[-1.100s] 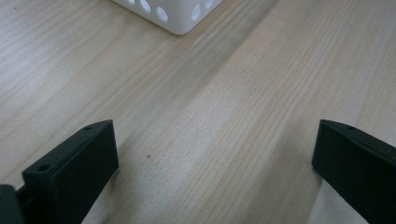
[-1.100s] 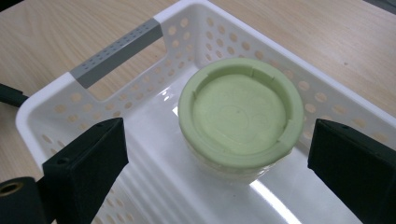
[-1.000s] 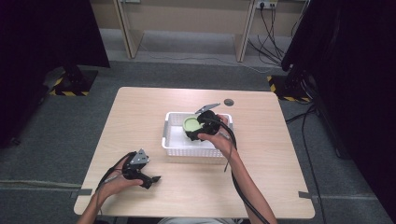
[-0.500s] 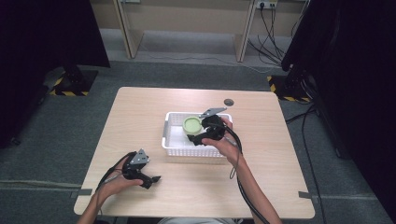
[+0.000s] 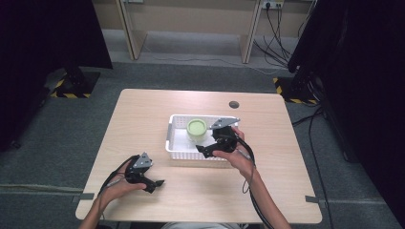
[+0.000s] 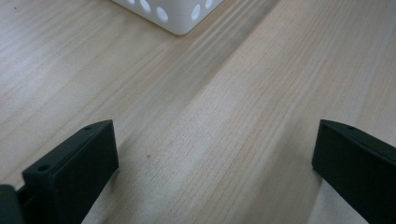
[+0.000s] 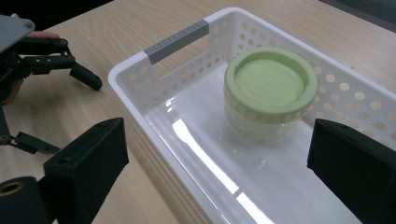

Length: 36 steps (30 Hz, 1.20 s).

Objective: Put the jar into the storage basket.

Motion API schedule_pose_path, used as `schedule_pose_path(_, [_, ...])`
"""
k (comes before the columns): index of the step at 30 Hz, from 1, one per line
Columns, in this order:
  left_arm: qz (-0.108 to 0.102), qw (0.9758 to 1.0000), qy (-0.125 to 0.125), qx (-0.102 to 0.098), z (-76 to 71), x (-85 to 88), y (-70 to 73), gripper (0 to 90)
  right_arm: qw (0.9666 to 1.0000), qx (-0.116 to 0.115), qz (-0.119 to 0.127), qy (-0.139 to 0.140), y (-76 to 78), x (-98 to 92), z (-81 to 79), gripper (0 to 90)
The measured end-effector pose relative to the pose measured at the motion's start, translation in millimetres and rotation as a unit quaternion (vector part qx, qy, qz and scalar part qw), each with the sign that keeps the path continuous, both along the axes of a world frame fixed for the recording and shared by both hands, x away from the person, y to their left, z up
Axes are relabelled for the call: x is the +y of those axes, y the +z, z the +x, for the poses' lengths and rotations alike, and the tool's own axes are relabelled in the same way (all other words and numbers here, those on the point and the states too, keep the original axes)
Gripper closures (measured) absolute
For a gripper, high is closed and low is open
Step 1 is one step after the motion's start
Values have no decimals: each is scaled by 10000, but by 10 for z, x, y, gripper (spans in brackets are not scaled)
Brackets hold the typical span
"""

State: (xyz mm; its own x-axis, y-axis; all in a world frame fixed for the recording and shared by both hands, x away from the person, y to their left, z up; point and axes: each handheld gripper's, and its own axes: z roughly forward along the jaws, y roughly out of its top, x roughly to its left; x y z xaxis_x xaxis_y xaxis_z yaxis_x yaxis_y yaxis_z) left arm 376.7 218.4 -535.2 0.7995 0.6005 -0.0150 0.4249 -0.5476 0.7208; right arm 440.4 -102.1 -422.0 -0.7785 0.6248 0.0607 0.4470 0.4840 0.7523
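Observation:
A clear jar with a pale green lid (image 5: 197,128) (image 7: 271,88) stands upright in the far part of a white perforated basket (image 5: 174,143) (image 7: 135,74). My right gripper (image 5: 204,150) (image 7: 215,172) hovers over the basket's near side. It is open wide, nothing sits between its jaws, and the jar is a short way ahead of them. My left gripper (image 5: 154,183) (image 6: 215,158) rests open on the bare wood near the table's front left, with a basket corner (image 6: 173,14) ahead of it. The left gripper (image 7: 65,112) also appears beyond the basket in the right gripper view.
The light wooden table (image 5: 143,119) has a small dark round cable hole (image 5: 233,104) near its far edge. Cables (image 5: 248,157) trail from both grippers toward the person. Grey carpet surrounds the table, and dark stands sit at the back corners.
My right gripper has drawn back from the jar toward the near side of the basket. The jar stays where it was. The left gripper has not moved.

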Motion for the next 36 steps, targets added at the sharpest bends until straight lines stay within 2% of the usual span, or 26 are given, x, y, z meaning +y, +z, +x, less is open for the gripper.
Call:
schedule_pose_path(4, [-4,10000,4,11,-1,-1,0,0,10000,-6,13,61,-4,-30,-59,54])
schedule_pose_path(6, [-34,9999,37,97,-12,-5,-3,0,10000,-22,2,73,-11,-49,-88,54])
schedule_pose_path(7, [-7,10000,9,20,-3,-1,0,0,10000,-20,6,69,-15,-60,-102,54])
schedule_pose_path(8, [-28,9999,38,88,-12,-4,-2,0,10000,-22,17,68,-20,-70,-114,54])
schedule_pose_path(9, [-3,10000,5,4,-1,0,0,0,10000,-25,25,78,-26,-78,-127,54])
schedule_pose_path(23, [-2,10000,4,4,-1,0,0,0,9996,-112,183,193,-95,-206,-375,54])
schedule_pose_path(25, [-2,10000,4,4,-1,-1,0,0,9996,-111,138,205,-107,-224,-396,55])
schedule_pose_path(36, [-1,10000,4,4,-1,-1,0,0,9998,-69,173,123,-168,-352,-510,55])
